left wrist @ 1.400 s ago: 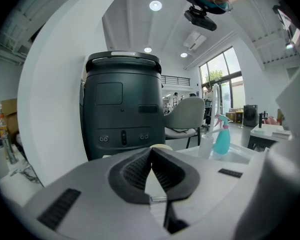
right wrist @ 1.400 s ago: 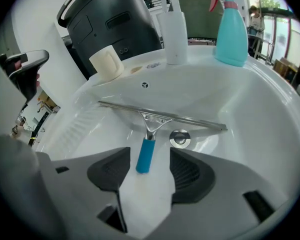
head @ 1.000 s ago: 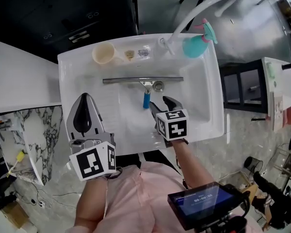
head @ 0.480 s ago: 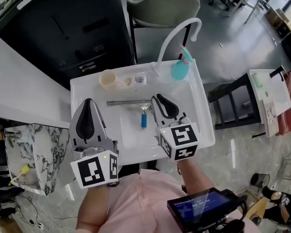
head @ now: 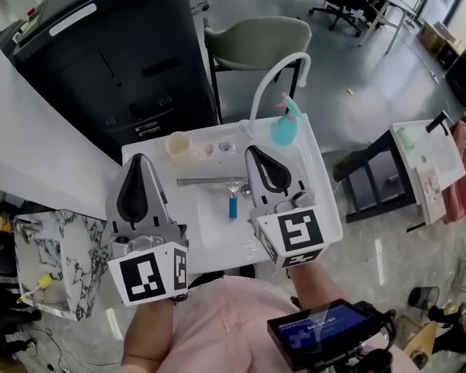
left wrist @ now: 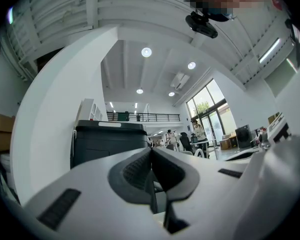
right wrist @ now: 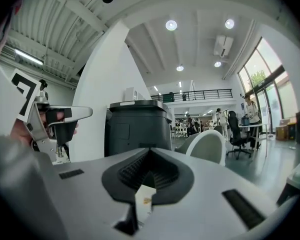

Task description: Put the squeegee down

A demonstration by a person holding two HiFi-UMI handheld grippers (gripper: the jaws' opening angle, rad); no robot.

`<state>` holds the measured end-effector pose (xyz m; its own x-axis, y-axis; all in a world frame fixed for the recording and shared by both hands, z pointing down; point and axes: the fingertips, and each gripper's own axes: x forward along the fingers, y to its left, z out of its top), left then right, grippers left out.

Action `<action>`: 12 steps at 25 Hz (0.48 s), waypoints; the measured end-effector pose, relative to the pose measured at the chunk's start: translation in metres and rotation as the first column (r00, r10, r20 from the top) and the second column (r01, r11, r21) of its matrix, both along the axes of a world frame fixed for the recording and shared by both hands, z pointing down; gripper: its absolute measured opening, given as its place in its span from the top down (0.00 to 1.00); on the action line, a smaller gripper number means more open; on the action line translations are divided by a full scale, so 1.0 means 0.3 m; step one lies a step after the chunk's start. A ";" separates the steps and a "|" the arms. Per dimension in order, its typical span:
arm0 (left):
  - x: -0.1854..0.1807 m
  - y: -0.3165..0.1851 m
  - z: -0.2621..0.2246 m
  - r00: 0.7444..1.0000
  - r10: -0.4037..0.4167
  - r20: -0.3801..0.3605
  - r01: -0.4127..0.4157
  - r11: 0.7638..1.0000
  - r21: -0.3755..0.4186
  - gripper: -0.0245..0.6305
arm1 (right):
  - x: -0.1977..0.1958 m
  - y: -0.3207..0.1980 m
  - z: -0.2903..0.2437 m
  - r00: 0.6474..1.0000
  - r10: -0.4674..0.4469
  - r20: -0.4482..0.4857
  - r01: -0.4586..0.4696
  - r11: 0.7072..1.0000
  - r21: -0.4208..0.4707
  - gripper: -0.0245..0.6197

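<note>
**Status: squeegee lying in the sink, both hand-held grippers empty**

1. Nearest the camera, a pink sleeve (head: 151,336) leads to the left hand-held gripper (head: 139,162). A device with a lit screen (head: 322,332) sits at the lower right.
2. The left hand-held gripper is held above the left side of the white sink (head: 322,208). Its jaws are pressed together, with nothing between them.
3. The right hand-held gripper (head: 253,151) is held above the right half of the sink. Its jaws have just been closing and now meet tip to tip, with nothing pinched.
4. The squeegee (head: 214,182) lies flat on the sink bottom, between the two hand-held grippers in the head view and touched by neither. Its long blade runs left to right. Its blue handle (head: 232,207) points toward the person.
5. On the far rim of the sink stand a cream cup (head: 178,145) at the left and a teal spray bottle (head: 283,130) at the right.
6. A white curved faucet (head: 273,74) rises beside the bottle.
7. Beyond the sink stand a pale chair (head: 256,41) and a black cabinet (head: 109,61), left of the chair.
</note>
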<state>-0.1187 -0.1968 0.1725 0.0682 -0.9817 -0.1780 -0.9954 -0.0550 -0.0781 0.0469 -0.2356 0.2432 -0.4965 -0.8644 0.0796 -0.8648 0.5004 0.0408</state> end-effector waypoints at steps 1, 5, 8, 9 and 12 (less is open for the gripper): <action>0.001 0.000 -0.002 1.000 0.002 0.002 -0.002 1.000 0.000 0.95 | 0.000 0.002 -0.005 1.000 0.000 0.001 0.000 1.000 0.003 0.96; 0.011 -0.003 0.000 1.000 0.013 0.011 -0.013 1.000 -0.003 0.95 | -0.003 0.003 -0.017 1.000 0.001 0.001 -0.001 1.000 0.019 0.96; 0.022 -0.006 0.010 1.000 0.022 0.014 -0.022 1.000 -0.010 0.95 | 0.001 0.003 -0.020 1.000 0.007 -0.011 -0.007 0.999 0.034 0.96; 0.026 -0.006 0.013 1.000 0.025 0.014 -0.025 1.000 -0.012 0.95 | 0.003 0.004 -0.020 1.000 0.008 -0.008 -0.008 0.999 0.034 0.96; 0.032 -0.009 0.018 0.999 0.031 0.018 -0.031 0.999 -0.014 0.95 | 0.007 0.005 -0.020 1.000 0.011 0.004 -0.011 1.000 0.030 0.96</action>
<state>-0.1091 -0.1996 0.1778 0.1017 -0.9814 -0.1630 -0.9916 -0.0868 -0.0957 0.0490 -0.2342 0.2373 -0.4874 -0.8716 0.0517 -0.8703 0.4898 0.0518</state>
